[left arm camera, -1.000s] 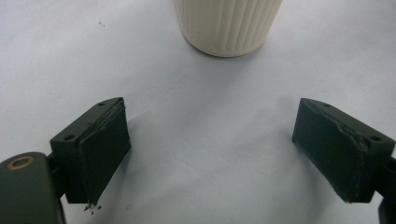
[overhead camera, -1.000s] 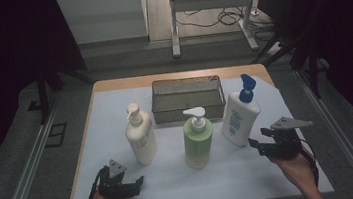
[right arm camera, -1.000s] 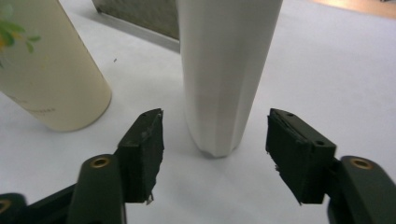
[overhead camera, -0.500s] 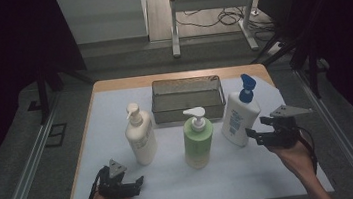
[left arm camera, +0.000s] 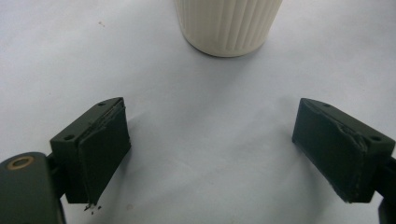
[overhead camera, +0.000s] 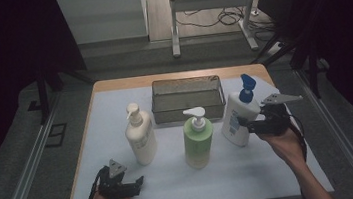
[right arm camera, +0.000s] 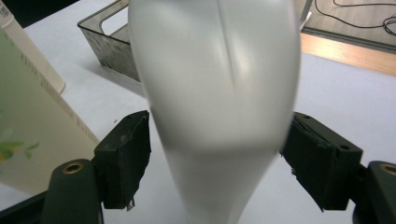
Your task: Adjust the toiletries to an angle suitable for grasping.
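Overhead forward-down; two close gripper-mounted cameras

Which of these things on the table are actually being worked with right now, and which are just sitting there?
In use:
- white bottle with the blue pump, between the jaws of the right gripper; the pads look barely clear of it
- right gripper

Just standing by:
- cream pump bottle
- green pump bottle
- mesh tray
- left gripper, open on the white mat

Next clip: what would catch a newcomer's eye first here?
The right gripper has its jaws, which have just been opening, on either side of the white pump bottle with a blue pump at the table's right. The green pump bottle and cream pump bottle stand beside it, before a wire mesh tray.
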Motion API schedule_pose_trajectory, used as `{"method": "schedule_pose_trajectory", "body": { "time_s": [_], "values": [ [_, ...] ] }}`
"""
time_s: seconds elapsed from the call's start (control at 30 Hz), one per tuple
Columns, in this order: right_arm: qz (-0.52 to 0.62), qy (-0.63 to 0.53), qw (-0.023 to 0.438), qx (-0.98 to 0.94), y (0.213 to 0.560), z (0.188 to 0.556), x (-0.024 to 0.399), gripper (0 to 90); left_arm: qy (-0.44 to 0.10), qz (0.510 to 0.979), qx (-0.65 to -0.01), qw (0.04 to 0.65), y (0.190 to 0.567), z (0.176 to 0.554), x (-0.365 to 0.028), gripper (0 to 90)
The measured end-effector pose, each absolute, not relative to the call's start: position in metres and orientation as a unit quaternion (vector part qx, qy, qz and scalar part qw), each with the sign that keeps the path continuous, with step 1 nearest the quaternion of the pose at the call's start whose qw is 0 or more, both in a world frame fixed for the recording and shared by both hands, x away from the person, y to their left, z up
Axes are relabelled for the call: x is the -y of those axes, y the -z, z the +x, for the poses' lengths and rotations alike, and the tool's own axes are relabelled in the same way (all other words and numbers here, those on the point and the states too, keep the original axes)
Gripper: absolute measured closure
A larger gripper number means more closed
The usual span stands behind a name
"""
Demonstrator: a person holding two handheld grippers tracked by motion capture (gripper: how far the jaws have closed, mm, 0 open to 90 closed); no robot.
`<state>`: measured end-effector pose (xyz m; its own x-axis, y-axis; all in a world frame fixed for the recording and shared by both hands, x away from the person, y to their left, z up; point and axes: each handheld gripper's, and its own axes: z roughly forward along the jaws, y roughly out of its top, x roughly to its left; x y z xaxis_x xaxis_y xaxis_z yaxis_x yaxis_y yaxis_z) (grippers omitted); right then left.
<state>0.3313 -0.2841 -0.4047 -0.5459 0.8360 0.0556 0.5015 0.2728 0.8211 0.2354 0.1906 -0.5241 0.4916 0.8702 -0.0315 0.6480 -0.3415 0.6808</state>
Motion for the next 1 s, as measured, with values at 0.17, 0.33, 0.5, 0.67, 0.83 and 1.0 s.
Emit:
{"method": "schedule_pose_trajectory", "body": {
  "time_s": [0.17, 0.33, 0.5, 0.67, 0.83, 1.0],
  "values": [
    [0.433, -0.414, 0.201, -0.775, 0.404, 0.339, 0.279, 25.8, -0.172, 0.801, -0.474, 0.324, 0.524, 0.235, -0.191, 10.7],
    [0.432, -0.409, 0.199, -0.778, 0.404, 0.345, 0.273, 28.0, -0.172, 0.801, -0.474, 0.324, 0.524, 0.235, -0.191, 10.7],
    [0.432, -0.407, 0.195, -0.781, 0.403, 0.348, 0.267, 32.8, -0.172, 0.801, -0.474, 0.323, 0.524, 0.235, -0.191, 10.7],
    [0.431, -0.394, 0.206, -0.785, 0.402, 0.349, 0.264, 37.5, -0.172, 0.801, -0.474, 0.323, 0.524, 0.235, -0.191, 10.7],
    [0.434, -0.386, 0.207, -0.788, 0.400, 0.348, 0.264, 38.5, -0.172, 0.801, -0.474, 0.323, 0.524, 0.235, -0.191, 10.7],
    [0.442, -0.381, 0.204, -0.786, 0.398, 0.347, 0.265, 39.0, -0.172, 0.801, -0.474, 0.323, 0.524, 0.235, -0.191, 10.7]
  ]
}}
